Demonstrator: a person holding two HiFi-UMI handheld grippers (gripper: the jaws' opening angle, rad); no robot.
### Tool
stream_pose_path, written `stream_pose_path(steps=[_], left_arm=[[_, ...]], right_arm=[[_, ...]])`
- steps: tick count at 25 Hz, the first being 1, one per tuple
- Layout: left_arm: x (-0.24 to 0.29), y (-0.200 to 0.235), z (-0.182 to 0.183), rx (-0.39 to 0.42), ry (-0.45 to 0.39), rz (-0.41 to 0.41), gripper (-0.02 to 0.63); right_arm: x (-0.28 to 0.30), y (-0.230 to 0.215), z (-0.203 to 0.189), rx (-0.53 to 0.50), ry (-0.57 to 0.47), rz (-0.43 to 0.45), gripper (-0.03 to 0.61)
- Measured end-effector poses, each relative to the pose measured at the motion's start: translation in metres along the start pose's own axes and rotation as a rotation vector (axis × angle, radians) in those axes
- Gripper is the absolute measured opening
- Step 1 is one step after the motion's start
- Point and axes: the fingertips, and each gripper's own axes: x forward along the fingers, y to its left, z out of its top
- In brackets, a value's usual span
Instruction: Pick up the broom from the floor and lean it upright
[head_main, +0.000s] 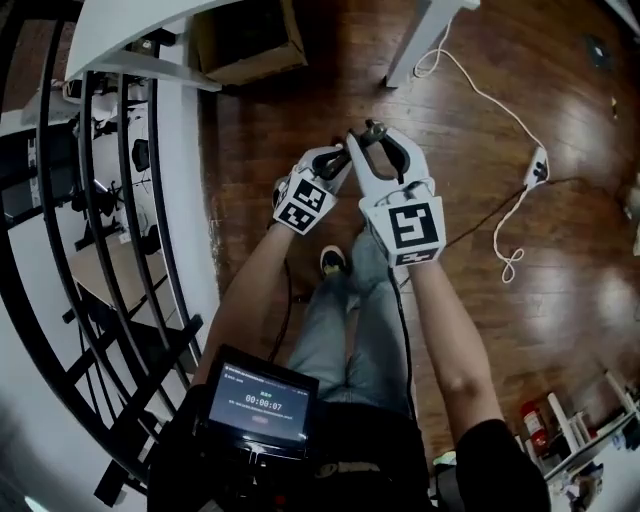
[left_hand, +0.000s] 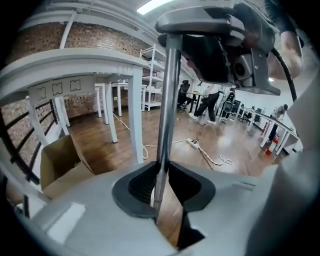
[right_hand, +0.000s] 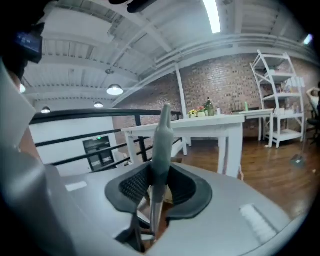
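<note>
The broom stands upright in both grippers, right in front of me. In the head view only its top end (head_main: 376, 127) shows, poking up between the right gripper's fingers; the brush head is hidden. My left gripper (head_main: 336, 160) is shut on the thin metal pole (left_hand: 165, 115), which rises straight between its pads. Higher on the pole sits my right gripper (left_hand: 225, 50), seen from below in the left gripper view. That right gripper (right_hand: 156, 187) is shut on the thicker grey grip end (right_hand: 162, 135), whose tip stands above the pads.
A black stair railing (head_main: 100, 250) runs along the left. A cardboard box (head_main: 245, 40) sits under a white table with a leg (head_main: 420, 40). A white cord and power strip (head_main: 537, 165) lie on the wood floor to the right. My shoe (head_main: 333, 260) is below the grippers.
</note>
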Motion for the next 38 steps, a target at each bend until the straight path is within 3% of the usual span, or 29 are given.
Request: stream_pose_path(steps=[3, 7, 10, 16, 21, 25, 29, 35, 38], left_arm=[[-0.009, 0.033, 0.004, -0.055, 0.032, 0.045, 0.097], [-0.022, 0.049, -0.021, -0.065, 0.055, 0.137, 0.1], [-0.018, 0.09, -0.027, -0.08, 0.053, 0.157, 0.101], [-0.012, 0.187, -0.027, -0.222, -0.059, 0.13, 0.245], [-0.038, 0.211, -0.015, -0.304, -0.151, 0.105, 0.249], [-0.045, 0.237, -0.006, -0.364, -0.242, 0.081, 0.252], [-0.045, 0.239, 0.005, -0.346, -0.265, 0.044, 0.256], [-0.047, 0.238, 0.013, -0.337, -0.284, 0.006, 0.258], [-0.048, 0.239, 0.017, -0.328, -0.29, -0.006, 0.259]], right_arm=[[0.042, 0.008, 0.019, 0.005, 0.011, 0.084, 0.101], [0.068, 0.036, 0.007, -0.028, 0.045, 0.142, 0.1], [0.115, 0.025, 0.008, -0.016, 0.075, 0.119, 0.098], [0.226, -0.009, 0.021, 0.013, 0.131, 0.041, 0.1], [0.247, -0.02, 0.028, 0.052, 0.142, -0.083, 0.1], [0.264, -0.02, 0.027, 0.041, 0.143, -0.132, 0.098], [0.264, -0.021, 0.031, 0.056, 0.135, -0.184, 0.095], [0.267, -0.018, 0.031, 0.055, 0.147, -0.191, 0.103], [0.269, -0.014, 0.028, 0.065, 0.147, -0.167, 0.176]])
